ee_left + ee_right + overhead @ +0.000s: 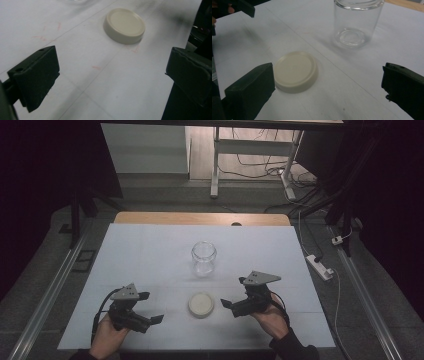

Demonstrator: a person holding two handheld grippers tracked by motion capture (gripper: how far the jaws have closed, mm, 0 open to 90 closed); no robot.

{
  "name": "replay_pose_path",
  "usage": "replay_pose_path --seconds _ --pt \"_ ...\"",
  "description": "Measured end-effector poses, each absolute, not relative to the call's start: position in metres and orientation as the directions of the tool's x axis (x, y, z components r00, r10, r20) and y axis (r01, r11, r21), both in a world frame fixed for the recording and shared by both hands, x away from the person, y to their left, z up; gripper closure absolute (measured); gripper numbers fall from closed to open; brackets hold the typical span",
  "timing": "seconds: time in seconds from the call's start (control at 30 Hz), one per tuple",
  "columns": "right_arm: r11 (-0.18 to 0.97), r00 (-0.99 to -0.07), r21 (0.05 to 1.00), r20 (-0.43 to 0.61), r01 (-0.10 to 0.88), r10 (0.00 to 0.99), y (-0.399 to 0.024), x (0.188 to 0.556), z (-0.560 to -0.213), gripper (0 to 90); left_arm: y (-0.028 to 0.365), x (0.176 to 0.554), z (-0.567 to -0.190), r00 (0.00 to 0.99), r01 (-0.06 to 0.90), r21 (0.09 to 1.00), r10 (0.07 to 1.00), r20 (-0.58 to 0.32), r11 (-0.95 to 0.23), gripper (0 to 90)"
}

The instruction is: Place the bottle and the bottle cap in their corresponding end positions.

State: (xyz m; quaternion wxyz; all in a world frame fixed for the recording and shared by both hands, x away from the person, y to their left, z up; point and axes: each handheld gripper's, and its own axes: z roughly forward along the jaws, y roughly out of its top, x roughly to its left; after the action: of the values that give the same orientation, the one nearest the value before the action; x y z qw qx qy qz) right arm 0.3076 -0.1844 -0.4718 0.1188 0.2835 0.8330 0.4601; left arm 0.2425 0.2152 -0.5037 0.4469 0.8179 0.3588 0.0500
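A clear glass jar (203, 258) stands upright and lidless at the middle of the white table sheet (145, 250). Its cream round lid (201, 304) lies flat nearer the front edge. My left gripper (151, 308) is open to the left of the lid, apart from it. My right gripper (233, 292) is open to the lid's right, also clear of it. In the left gripper view the lid (124, 25) lies beyond the open left gripper (112, 75). In the right gripper view the lid (295, 71) sits close to the left jaw of the right gripper (327, 87), with the jar (355, 22) farther off.
The wooden table edge (200, 218) shows behind the sheet. A white power strip (320, 266) and cables lie on the floor to the right. A white desk frame (215, 165) stands farther back. The other gripper (239, 6) shows at the top left of the right gripper view.
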Motion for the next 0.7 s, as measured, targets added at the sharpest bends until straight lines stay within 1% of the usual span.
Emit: replay_pose_path --seconds 0.47,0.7 --pt "0.403 -0.749 0.822 0.042 0.402 0.661 -0.232 0.285 -0.479 0.0 0.248 0.223 -0.507 0.666 0.579 0.764 0.706 -0.241 -0.285 0.0" --pt "0.373 -0.712 0.823 0.053 0.428 0.700 -0.253 0.274 -0.482 0.0 0.263 0.212 -0.511 0.631 0.595 0.762 0.735 -0.248 -0.254 0.0"
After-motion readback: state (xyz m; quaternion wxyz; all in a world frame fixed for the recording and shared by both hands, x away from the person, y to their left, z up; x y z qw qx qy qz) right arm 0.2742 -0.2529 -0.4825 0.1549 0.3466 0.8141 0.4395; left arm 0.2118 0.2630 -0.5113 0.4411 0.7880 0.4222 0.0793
